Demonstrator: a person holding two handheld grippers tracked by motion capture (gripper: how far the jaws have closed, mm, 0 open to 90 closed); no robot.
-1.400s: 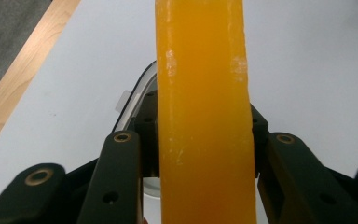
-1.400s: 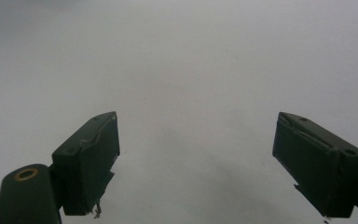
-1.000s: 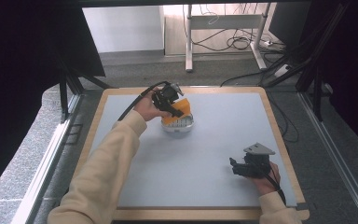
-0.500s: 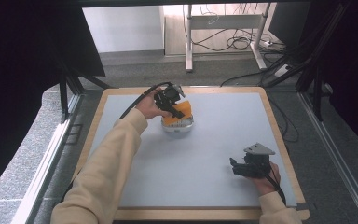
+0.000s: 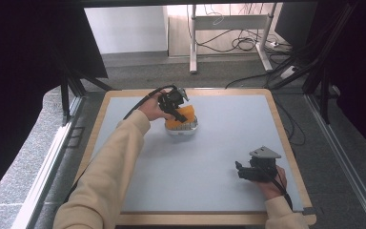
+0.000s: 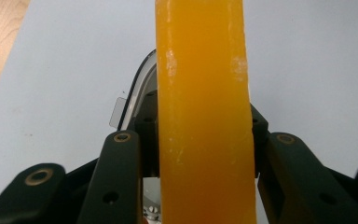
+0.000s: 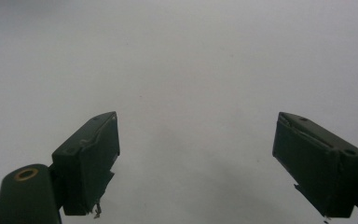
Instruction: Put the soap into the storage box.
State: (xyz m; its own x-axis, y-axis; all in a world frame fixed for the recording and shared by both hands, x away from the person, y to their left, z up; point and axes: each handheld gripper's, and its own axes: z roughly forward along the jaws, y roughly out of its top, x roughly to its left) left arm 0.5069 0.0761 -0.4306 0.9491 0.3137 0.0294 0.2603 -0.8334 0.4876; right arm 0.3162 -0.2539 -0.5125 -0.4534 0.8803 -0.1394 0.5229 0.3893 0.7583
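Table (image 5: 209, 157) with a pale mat and wooden rim fills the high view. At its far left part, the left gripper (image 5: 176, 110) holds an orange sponge (image 5: 183, 116) over a clear bowl (image 5: 183, 130). Near the right edge, the right gripper (image 5: 240, 169) rests low over bare mat, well apart from the bowl.

In the left gripper view, both black jaws press the sponge's (image 6: 203, 116) sides, clamped on it; the bowl's rim (image 6: 137, 88) curves behind.

In the right gripper view, the jaws stand wide apart over bare mat (image 7: 191, 70), nothing between them.
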